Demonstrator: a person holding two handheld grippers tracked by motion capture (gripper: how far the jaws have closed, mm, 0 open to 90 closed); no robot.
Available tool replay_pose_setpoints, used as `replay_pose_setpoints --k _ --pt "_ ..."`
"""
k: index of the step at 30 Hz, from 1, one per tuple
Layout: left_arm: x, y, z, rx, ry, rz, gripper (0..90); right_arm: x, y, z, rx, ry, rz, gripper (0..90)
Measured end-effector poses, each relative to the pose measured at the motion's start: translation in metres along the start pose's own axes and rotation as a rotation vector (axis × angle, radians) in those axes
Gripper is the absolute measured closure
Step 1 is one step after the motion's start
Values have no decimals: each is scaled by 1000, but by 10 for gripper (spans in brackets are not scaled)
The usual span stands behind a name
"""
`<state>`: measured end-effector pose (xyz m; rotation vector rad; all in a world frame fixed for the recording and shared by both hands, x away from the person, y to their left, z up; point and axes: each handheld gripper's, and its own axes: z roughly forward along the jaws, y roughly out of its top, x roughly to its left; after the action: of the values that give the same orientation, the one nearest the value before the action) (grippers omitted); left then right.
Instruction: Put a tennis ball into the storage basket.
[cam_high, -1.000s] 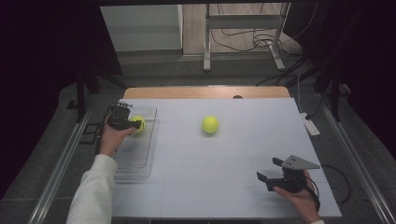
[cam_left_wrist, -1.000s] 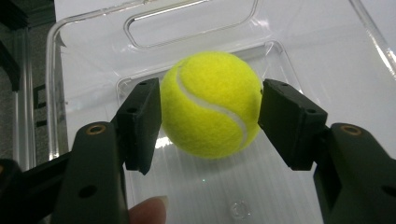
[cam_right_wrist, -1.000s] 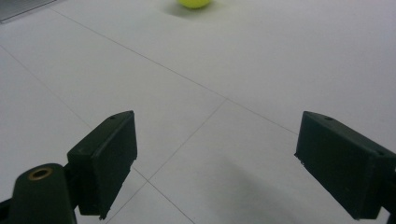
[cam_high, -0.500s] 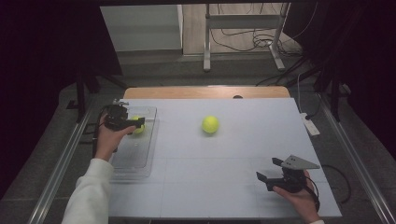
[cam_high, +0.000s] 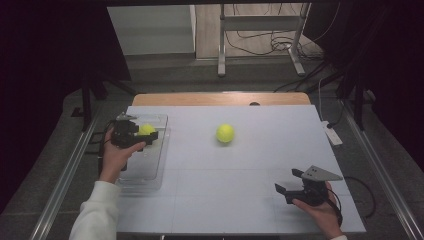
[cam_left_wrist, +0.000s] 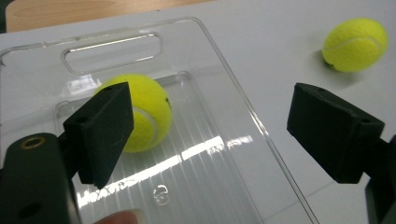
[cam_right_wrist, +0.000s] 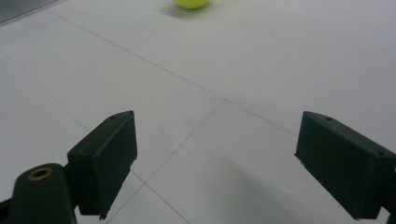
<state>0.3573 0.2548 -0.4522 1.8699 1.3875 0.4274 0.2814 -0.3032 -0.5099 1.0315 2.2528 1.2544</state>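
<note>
A yellow tennis ball (cam_high: 146, 129) (cam_left_wrist: 140, 112) rests at the far end of a clear plastic tray (cam_high: 150, 172) (cam_left_wrist: 224, 56) on the table's left side. My left gripper (cam_high: 148, 136) (cam_left_wrist: 210, 135) hovers over the tray, just short of this ball. Its jaws have just been opening; they stand apart with nothing pressed between them. A second tennis ball (cam_high: 225, 133) (cam_left_wrist: 356, 44) (cam_right_wrist: 190, 3) lies on the white tabletop near the middle. At the front right my right gripper (cam_high: 287, 181) (cam_right_wrist: 215, 158) is open and empty, low over the table.
The white tabletop (cam_high: 240, 170) stretches between the tray and the right gripper. A wooden strip (cam_high: 220, 98) runs along the table's far edge. A white power strip (cam_high: 332, 134) lies at the right edge, and metal rails (cam_high: 65, 180) flank the table.
The left gripper's jaws opened and let go of the ball, which now rests in the tray. The left hand drew back slightly from it. The right gripper stayed put.
</note>
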Motion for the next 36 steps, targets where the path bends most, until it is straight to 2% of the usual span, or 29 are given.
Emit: replay_pose_setpoints --k 8,11,14,18,25,29,32,36 --pt "-9 -12 -13 -56 -50 15 144 0 -2 -2 -2 -6 9 129" --pt "-12 -15 -16 -68 -67 11 143 0 -2 -3 -1 -7 8 129" --pt "-15 -18 -18 -79 -83 25 141 0 -3 -4 0 -10 11 129" --pt "-19 -19 -20 -80 -95 47 139 -1 -3 -4 -5 -6 14 129" --pt "-28 -22 -29 -110 -159 58 137 1 -1 -3 1 -8 6 129" --pt "-34 -23 -29 -107 -179 79 135 2 0 -1 3 -6 2 129" --pt "-37 -23 -29 -105 -202 76 134 3 0 0 5 -8 -4 129" --pt "-43 -21 -28 -102 -208 77 135 2 -1 -1 8 -9 -7 129"
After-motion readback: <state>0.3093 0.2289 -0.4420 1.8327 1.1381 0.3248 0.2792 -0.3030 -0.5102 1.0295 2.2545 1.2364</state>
